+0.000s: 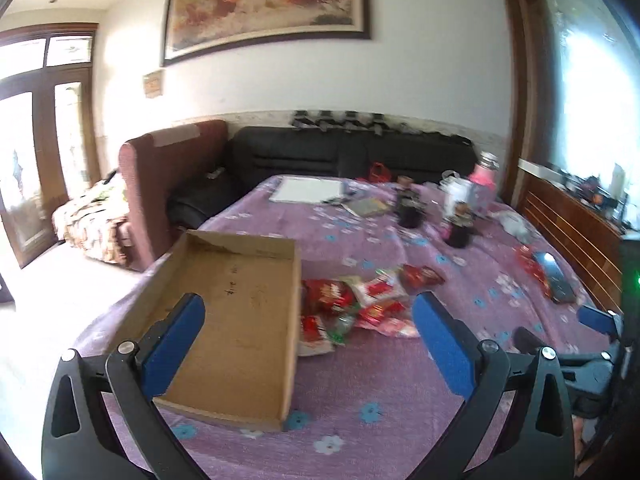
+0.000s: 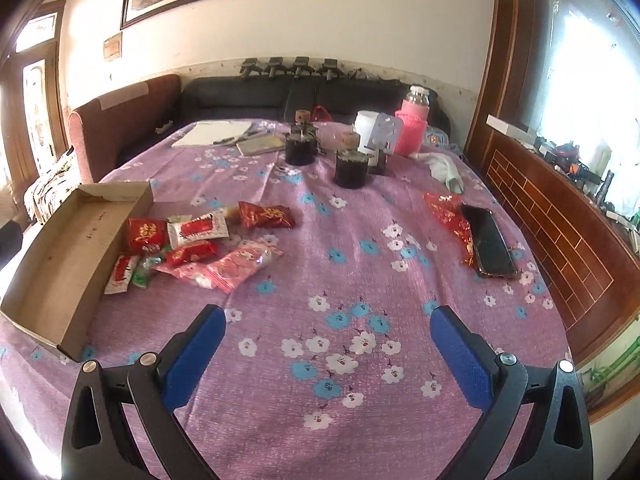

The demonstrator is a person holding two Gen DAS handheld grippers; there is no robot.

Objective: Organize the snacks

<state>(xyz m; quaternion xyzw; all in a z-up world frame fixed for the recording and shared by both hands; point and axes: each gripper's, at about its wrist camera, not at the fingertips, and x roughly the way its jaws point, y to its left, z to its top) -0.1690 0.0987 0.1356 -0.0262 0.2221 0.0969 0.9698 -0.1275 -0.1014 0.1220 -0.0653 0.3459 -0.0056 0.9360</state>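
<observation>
Snacks: a heap of red, white and pink foil-wrapped snack packets (image 2: 192, 244) lies on the cloth, touching the right wall of the shallow brown cardboard box (image 2: 64, 248), probably dumped there for sorting.
Box: empty, open-topped, near the table's left edge.
Left gripper (image 1: 308, 336): released, jaws wide, above box and heap.
Right gripper (image 2: 328, 344): released, empty, over bare purple flowered tablecloth (image 2: 340, 280).
Room: open cloth in front; black phone (image 2: 490, 246) well apart to the right.

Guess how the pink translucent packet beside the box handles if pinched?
The pink translucent packet looks like thin, crinkled film, so probably floppy and light. Its glossy surface may slip between the pads. It overlaps a red packet, so pulling could drag that along.
</observation>
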